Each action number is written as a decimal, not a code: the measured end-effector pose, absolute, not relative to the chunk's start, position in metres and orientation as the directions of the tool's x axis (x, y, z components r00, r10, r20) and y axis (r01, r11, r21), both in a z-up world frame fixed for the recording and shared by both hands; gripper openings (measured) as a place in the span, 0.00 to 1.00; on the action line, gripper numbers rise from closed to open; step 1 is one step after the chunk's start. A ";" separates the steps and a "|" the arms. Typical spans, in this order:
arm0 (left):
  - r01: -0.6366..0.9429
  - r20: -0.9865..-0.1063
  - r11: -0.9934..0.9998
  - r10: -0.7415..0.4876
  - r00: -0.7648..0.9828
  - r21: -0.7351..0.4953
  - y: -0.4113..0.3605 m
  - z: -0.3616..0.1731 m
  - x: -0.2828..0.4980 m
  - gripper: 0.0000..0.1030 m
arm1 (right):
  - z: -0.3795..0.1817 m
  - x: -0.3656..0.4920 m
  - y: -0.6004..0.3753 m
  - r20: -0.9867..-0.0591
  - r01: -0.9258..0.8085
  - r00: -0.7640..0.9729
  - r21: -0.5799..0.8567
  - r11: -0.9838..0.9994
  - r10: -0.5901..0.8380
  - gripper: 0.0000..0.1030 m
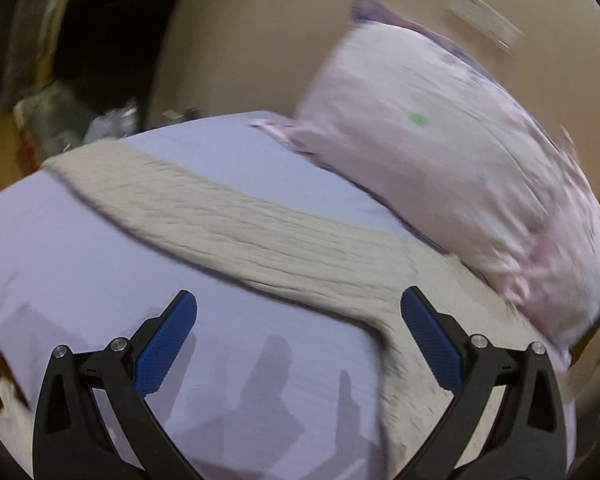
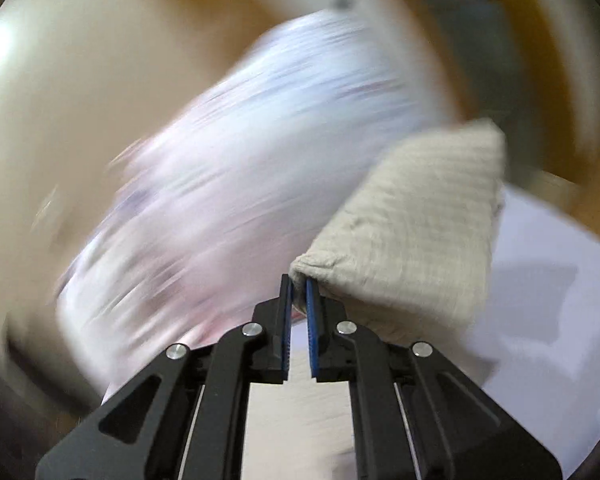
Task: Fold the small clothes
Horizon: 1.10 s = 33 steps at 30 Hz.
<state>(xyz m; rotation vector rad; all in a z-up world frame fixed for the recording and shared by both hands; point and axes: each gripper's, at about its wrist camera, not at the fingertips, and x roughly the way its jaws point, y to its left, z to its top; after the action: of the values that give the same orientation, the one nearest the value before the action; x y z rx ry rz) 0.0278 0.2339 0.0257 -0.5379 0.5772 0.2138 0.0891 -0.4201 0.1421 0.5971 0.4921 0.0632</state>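
Beige garment (image 1: 228, 216): a ribbed, knitted piece lying as a long diagonal band across the lavender bed sheet (image 1: 80, 248), from the far left edge of the bed toward the near right. Its near end runs under my left tongs (image 1: 299, 314) and out of the lower frame, so its full outline cannot be determined; I cannot tell what kind of garment it is.

My left tongs are spread wide apart, holding nothing, above the sheet with the right blue pad (image 1: 432, 344) over the beige cloth.

My right tongs (image 2: 299, 284) are pressed together on a corner of the beige garment (image 2: 412, 232); the cloth rises from the pads in a lifted, folded flap. Only a thin strip of fabric is visible between the pads.

A pink-and-white pillow (image 1: 452, 176) lies at the far right of the bed, touching the garment's edge. Its print is smeared by motion blur. In the right wrist view the pillow (image 2: 236, 184) is heavily streaked, and the background is unreadable. Items beyond the bed at left are dark and indistinct.
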 end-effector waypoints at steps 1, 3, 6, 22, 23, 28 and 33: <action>-0.367 -0.570 0.813 0.052 0.820 -0.453 0.245 0.023 0.027 0.99 | 0.143 0.098 -0.386 -0.428 0.001 0.859 0.548 0.836 0.280 0.08; -0.398 -0.560 0.767 0.062 0.826 -0.503 0.261 0.016 0.024 0.99 | 0.131 0.117 -0.304 -0.485 -0.172 0.736 0.539 0.825 0.471 0.15; -0.433 -0.559 0.706 0.064 0.827 -0.561 0.286 0.004 0.018 0.95 | 0.104 0.124 -0.222 -0.572 -0.287 0.559 0.545 0.788 0.600 0.40; -0.576 -0.588 0.414 0.112 0.801 -0.705 0.403 -0.017 0.035 0.54 | 0.062 0.101 -0.313 -0.600 -0.038 0.649 0.589 0.807 0.467 0.65; -0.573 -0.586 0.408 0.107 0.803 -0.711 0.407 -0.018 0.037 0.51 | 0.062 0.100 -0.315 -0.596 -0.037 0.653 0.592 0.805 0.468 0.66; -0.581 -0.600 0.329 0.052 0.798 -0.745 0.429 -0.030 0.042 0.07 | 0.064 0.091 -0.321 -0.572 -0.050 0.665 0.607 0.793 0.480 0.67; -0.490 -0.549 0.554 0.070 0.833 -0.673 0.383 0.024 0.063 0.05 | 0.066 0.078 -0.340 -0.564 -0.047 0.695 0.583 0.811 0.446 0.67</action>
<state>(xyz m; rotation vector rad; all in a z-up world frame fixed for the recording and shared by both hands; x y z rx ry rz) 0.0626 0.3827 0.0243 -0.9322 0.5008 0.3477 0.0778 -0.3396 0.0663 0.5705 0.7600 0.2925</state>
